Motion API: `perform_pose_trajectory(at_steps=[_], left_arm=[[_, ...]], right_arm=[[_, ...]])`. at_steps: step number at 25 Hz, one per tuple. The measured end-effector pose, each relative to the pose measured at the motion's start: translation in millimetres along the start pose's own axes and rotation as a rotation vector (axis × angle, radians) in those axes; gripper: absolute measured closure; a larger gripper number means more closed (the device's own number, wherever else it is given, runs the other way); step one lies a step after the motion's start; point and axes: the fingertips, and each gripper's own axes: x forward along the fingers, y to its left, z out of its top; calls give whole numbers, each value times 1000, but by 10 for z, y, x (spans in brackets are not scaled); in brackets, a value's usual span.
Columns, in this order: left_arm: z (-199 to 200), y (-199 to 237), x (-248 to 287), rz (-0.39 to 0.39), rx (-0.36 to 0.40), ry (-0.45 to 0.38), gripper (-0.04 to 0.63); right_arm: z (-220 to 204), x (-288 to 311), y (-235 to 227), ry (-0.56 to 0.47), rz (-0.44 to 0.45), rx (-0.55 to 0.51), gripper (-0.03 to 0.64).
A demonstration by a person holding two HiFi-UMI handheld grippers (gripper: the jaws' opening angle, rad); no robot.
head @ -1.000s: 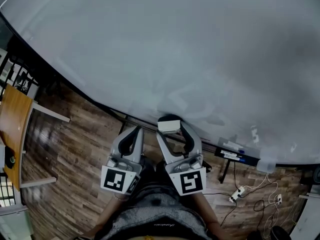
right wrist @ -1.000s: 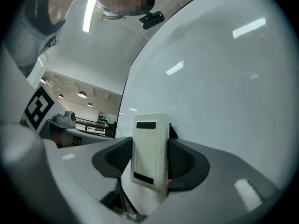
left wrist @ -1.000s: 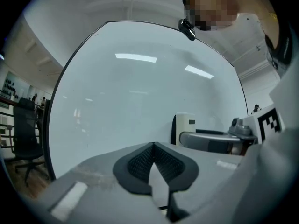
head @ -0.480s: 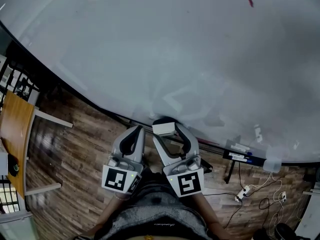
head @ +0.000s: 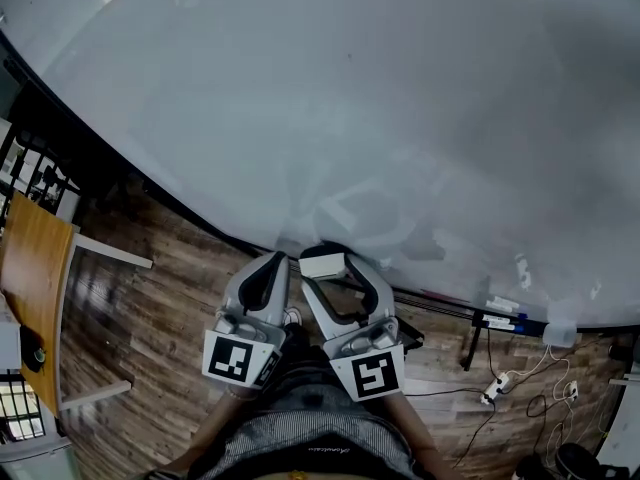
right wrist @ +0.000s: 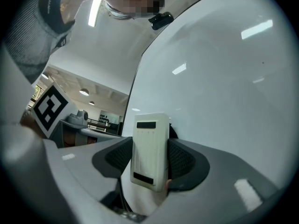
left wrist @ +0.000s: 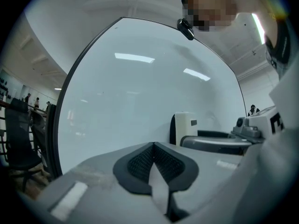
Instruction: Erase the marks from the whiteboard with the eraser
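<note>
**Eraser gripped, held low at the board's bottom edge**

Closest to me is the person's striped grey top (head: 300,423), and just ahead of it sit the two marker cubes, the left one (head: 238,358) and the right one (head: 375,370), side by side.

The left claw (left wrist: 153,148) is drawn fully together, its dark ribbed pads meeting along one seam. It points at the board just beside its partner.

The right claw (head: 326,265) is clamped on the eraser (right wrist: 150,146), a white ribbed block with a dark backing. The block stands upright between the pads, gripped by its two long sides, with its top end sticking out past the tips. It sits in front of the lowest part of the whiteboard (head: 400,98). I cannot tell whether it touches the surface.

The whiteboard fills most of the head view. Along its lower edge to the right runs a dark ledge with markers (head: 500,320). Below is wooden plank floor (head: 150,308), with white cables and a power strip (head: 492,393) at right, and an orange-topped table (head: 30,258) far left.
</note>
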Motion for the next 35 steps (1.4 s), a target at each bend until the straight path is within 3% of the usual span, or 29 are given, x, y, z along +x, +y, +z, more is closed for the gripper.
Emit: perform_pose_trajectory(at_steps=[6, 14, 35], left_arm=[[-58, 221, 1, -47, -14, -5, 592], [-69, 605, -185, -49, -27, -7, 592], [-45, 1874, -1010, 101, -12, -12, 592]], right_arm=[[-43, 209, 124, 1, -30, -17, 376], [-74, 535, 404, 6, -34, -26, 376], [-300, 1639, 1336, 29, 69, -78, 376]])
